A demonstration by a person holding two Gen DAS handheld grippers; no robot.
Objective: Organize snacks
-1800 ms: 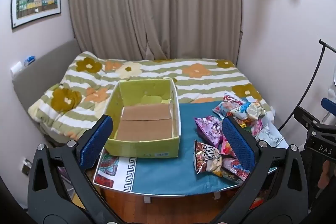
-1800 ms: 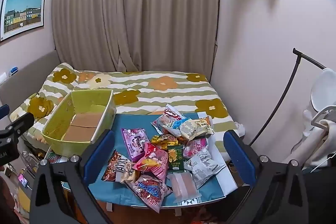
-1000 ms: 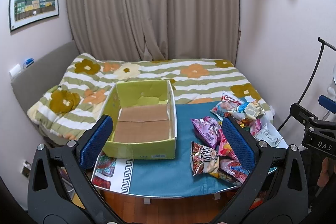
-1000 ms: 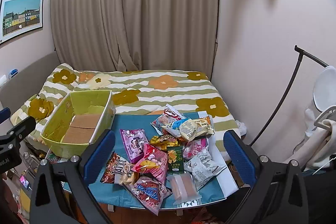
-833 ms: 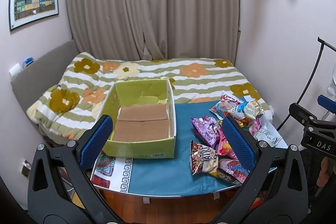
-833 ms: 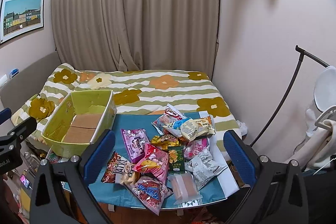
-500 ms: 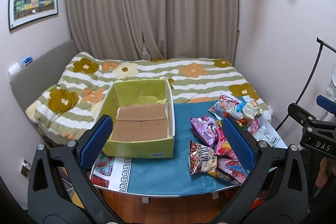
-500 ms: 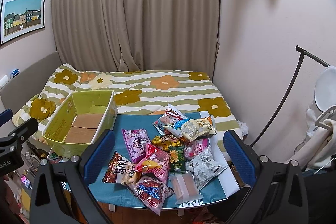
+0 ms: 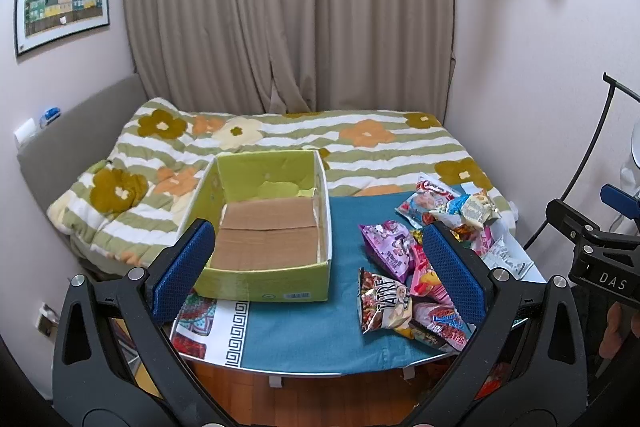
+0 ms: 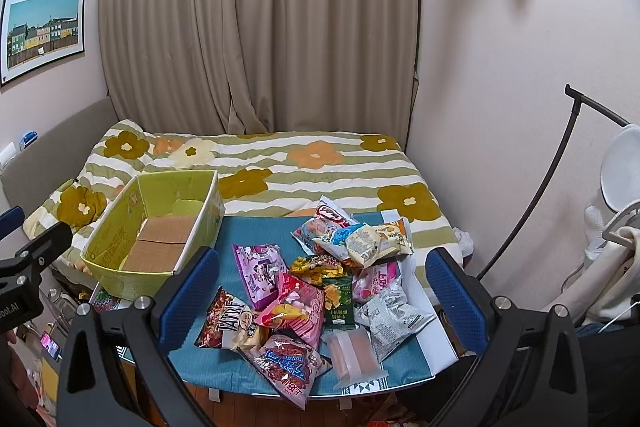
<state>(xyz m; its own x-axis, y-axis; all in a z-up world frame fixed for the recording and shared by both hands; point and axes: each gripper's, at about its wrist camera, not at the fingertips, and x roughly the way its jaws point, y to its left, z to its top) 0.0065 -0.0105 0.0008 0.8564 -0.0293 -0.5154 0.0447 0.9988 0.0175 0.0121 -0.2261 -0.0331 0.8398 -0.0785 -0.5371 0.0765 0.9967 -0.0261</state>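
Observation:
A green cardboard box [image 9: 264,227] with an empty brown bottom stands on the left of a small table with a blue cloth [image 9: 304,323]; it also shows in the right wrist view [image 10: 132,239]. A pile of several snack bags [image 10: 320,283] lies on the right of the table, among them a purple bag [image 10: 258,267], a "TATRE" bag [image 9: 384,301] and a clear pink packet [image 10: 354,353]. My left gripper [image 9: 320,267] is open and empty, held back from the table. My right gripper [image 10: 320,287] is open and empty, above the pile.
A bed with a striped flower quilt [image 9: 280,143] lies behind the table, curtains [image 9: 288,11] beyond. A wall is on the right, with a black curved stand [image 10: 560,163] and a white fan [image 10: 620,167]. Wood floor [image 9: 320,395] shows below the table's front edge.
Both views have shifted slightly; the table and snacks sit a little further left and lower in the frames. Both grippers stay open and empty.

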